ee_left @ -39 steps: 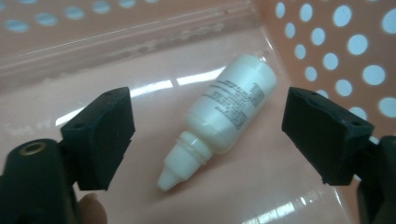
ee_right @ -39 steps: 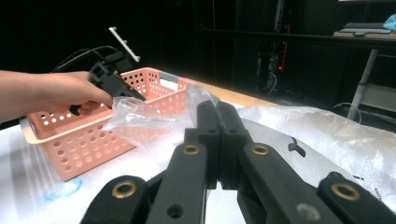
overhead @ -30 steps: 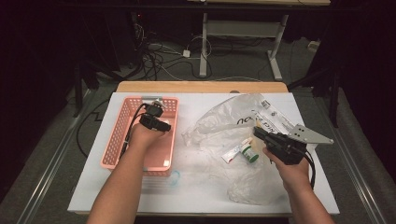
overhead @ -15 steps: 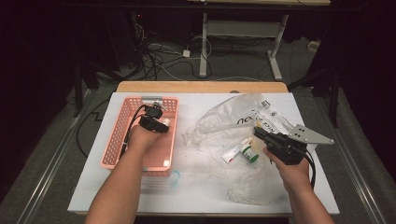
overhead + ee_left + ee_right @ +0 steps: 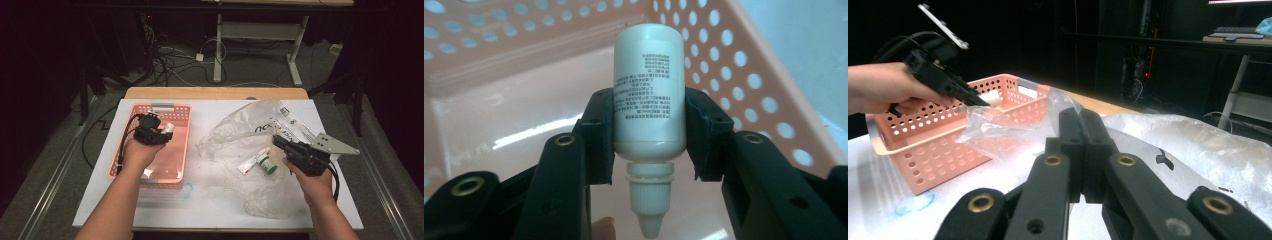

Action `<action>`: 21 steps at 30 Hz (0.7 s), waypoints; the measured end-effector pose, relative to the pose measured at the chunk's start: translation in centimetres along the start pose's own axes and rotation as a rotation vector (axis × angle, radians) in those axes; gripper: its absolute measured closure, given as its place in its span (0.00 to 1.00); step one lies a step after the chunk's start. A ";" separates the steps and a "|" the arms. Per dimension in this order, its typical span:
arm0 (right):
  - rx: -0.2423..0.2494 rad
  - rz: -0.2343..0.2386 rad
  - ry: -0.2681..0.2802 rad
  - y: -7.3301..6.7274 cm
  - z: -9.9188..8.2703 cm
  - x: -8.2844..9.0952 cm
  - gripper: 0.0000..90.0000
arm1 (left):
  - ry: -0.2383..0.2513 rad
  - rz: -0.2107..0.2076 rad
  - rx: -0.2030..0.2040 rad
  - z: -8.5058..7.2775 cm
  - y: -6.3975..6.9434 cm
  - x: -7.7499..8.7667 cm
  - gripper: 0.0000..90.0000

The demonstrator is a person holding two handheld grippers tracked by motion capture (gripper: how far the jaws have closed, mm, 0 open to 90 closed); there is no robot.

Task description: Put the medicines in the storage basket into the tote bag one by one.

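Note:
My left gripper point(image 5: 649, 130) is shut on a white dropper bottle point(image 5: 649, 85), nozzle pointing back at the camera; its jaws have just been closing on it. It hangs over the pink perforated basket point(image 5: 744, 75). From above, the left gripper point(image 5: 167, 129) holds the bottle point(image 5: 170, 126) over the basket point(image 5: 176, 165). My right gripper point(image 5: 1080, 130) is shut, its jaws together at a clear plastic bag point(image 5: 1198, 145); I cannot tell if film is pinched. In the high view the right gripper point(image 5: 276, 140) rests on the bag point(image 5: 240, 125).
A small tube point(image 5: 247, 164) and a green-capped bottle point(image 5: 267, 162) lie on the bag by the right gripper. The white tabletop point(image 5: 215, 200) ends at a wooden strip at the back. Cables and a desk frame stand on the dark floor behind.
The left hand has lifted a little over the basket, with the white bottle now showing between its jaws. The right hand has stayed put.

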State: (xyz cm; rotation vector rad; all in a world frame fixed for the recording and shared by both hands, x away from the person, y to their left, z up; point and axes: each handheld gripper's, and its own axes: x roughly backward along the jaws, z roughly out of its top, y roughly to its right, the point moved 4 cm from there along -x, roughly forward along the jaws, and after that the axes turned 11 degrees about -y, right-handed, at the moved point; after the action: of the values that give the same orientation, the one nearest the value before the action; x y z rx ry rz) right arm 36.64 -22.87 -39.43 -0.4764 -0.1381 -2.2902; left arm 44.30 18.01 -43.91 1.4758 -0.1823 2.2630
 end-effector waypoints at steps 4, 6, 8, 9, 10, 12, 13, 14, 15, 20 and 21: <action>0.006 0.003 -0.005 -0.1 -0.1 -0.2 1.00 | 0.037 -0.001 -0.015 -0.7 0.6 1.0 0.65; 0.003 0.003 -0.004 -0.1 -0.1 -0.2 1.00 | 0.054 -0.008 -0.034 -1.2 1.1 1.4 0.65; 0.005 0.003 -0.002 -0.1 0.0 -0.1 1.00 | 0.083 -0.024 -0.046 -1.9 1.7 1.8 0.65; 0.004 0.003 -0.002 -0.2 0.0 -0.1 1.00 | 0.091 -0.027 -0.050 -2.2 1.9 1.9 0.65; 0.005 0.003 -0.002 -0.2 0.0 -0.1 1.00 | 0.102 -0.030 -0.055 -2.5 2.1 2.1 0.65; 0.007 0.005 -0.001 -0.2 0.0 -0.1 1.00 | 0.124 -0.046 -0.060 -3.1 2.7 2.4 0.65; 0.007 0.003 -0.001 -0.2 0.0 -0.1 1.00 | 0.135 -0.051 -0.066 -3.3 3.0 2.5 0.65; 0.009 0.005 -0.004 -0.3 0.0 -0.2 1.00 | 0.143 -0.056 -0.075 -3.6 3.3 2.7 0.65; 0.006 0.006 -0.003 -0.3 0.0 -0.2 1.00 | 0.152 -0.061 -0.082 -3.8 3.7 2.8 0.65; 0.008 0.004 -0.003 -0.2 0.0 -0.1 1.00 | 0.193 -0.076 -0.122 -5.0 5.6 3.4 0.65; 0.008 0.004 -0.003 -0.2 0.0 -0.1 1.00 | 0.194 -0.072 -0.139 -5.2 6.0 3.5 0.65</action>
State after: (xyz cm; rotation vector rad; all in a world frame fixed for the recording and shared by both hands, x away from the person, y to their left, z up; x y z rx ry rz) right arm 36.54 -22.60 -39.51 -0.4757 -0.1482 -2.2837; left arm 36.18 15.34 -42.25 1.1665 -0.2188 2.2695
